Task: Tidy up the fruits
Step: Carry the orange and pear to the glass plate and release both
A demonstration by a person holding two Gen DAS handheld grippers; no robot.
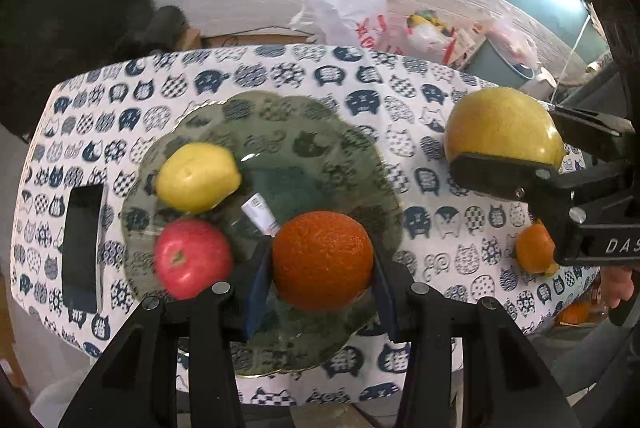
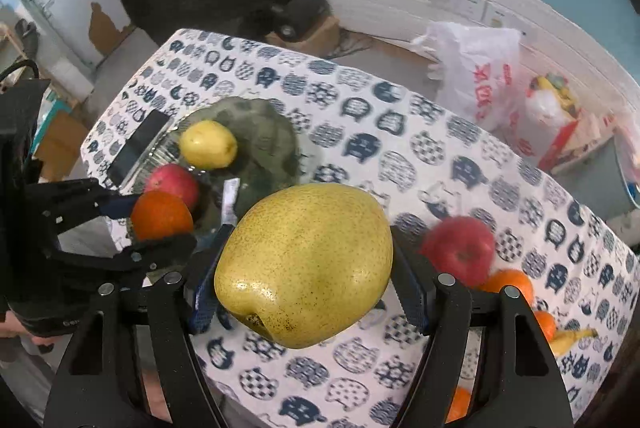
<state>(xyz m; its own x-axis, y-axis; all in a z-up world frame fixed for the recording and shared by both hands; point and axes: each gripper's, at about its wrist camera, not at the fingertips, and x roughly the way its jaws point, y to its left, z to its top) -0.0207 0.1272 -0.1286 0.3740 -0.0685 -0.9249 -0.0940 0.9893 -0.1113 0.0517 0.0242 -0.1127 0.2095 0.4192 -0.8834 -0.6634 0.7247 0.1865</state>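
Observation:
My left gripper (image 1: 322, 268) is shut on an orange (image 1: 322, 252) and holds it over the near edge of a green glass plate (image 1: 272, 131). On that plate lie a yellow fruit (image 1: 198, 175) and a red apple (image 1: 192, 258). My right gripper (image 2: 306, 276) is shut on a big yellow pear (image 2: 304, 268), held above the cat-print tablecloth (image 2: 400, 155) to the right of the plate (image 2: 260, 131). In the right wrist view the left gripper (image 2: 148, 224) with its orange (image 2: 162, 216) is at the left. In the left wrist view the right gripper (image 1: 532, 143) grips the pear (image 1: 500, 119).
A red apple (image 2: 460, 250), several oranges (image 2: 512, 282) and a banana (image 2: 572, 338) lie on the cloth at the right. A black phone (image 1: 82, 248) lies left of the plate. White plastic bags (image 2: 480, 75) and boxes stand on the floor beyond the table's far edge.

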